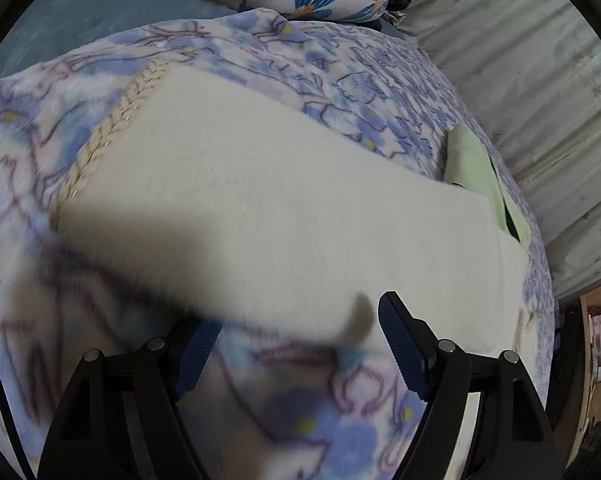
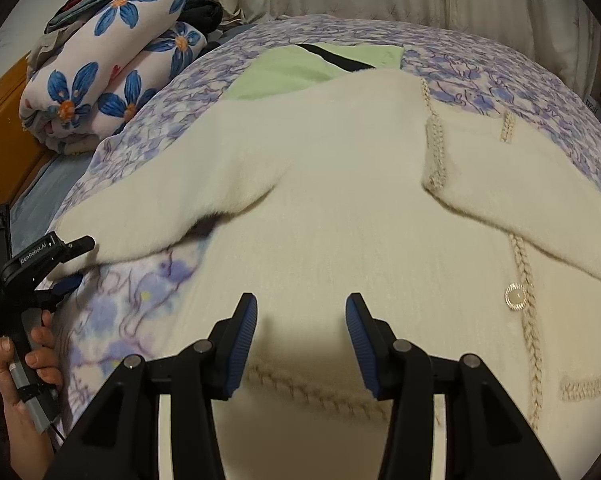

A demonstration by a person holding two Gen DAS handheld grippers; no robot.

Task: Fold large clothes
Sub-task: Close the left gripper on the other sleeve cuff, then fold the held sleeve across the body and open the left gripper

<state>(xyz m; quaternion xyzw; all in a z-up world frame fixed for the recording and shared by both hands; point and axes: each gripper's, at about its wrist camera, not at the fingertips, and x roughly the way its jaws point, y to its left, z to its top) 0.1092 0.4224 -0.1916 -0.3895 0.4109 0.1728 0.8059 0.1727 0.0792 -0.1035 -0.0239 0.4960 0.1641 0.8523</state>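
On the bed [image 2: 500, 60], spread over its purple floral blanket [image 2: 148, 152], lies the cream cardigan [image 2: 320, 208], the garment being folded. One sleeve [image 2: 172, 200] is laid across the cardigan's body towards the bed's near left edge; the braided front edge with its button [image 2: 515, 298] runs down the cardigan's right side. Beyond the cardigan, just past its far edge, a green garment [image 2: 284, 72] lies flat, partly under it. Well beyond that, at the head of the bed, sits a rolled blue-flowered quilt [image 2: 112, 72].

The right gripper [image 2: 300, 344] hangs over the cardigan's near hem, jaws apart and empty, the braided hem trim just below them. The left gripper [image 1: 296, 340] is released too, standing wide over the blanket at the cardigan's left edge with nothing between its pads; a person's hand [image 2: 24, 372] grips its handle.

By my reading, a sleeve fold is done and both grippers are lining up on the near hem for the next fold. That calls for lowering each gripper onto the hem at either side, pinching all layers together, then lifting evenly and carrying the hem towards the collar. The fluffy knit is thick and slack, so a shallow pinch may catch only the top layer.
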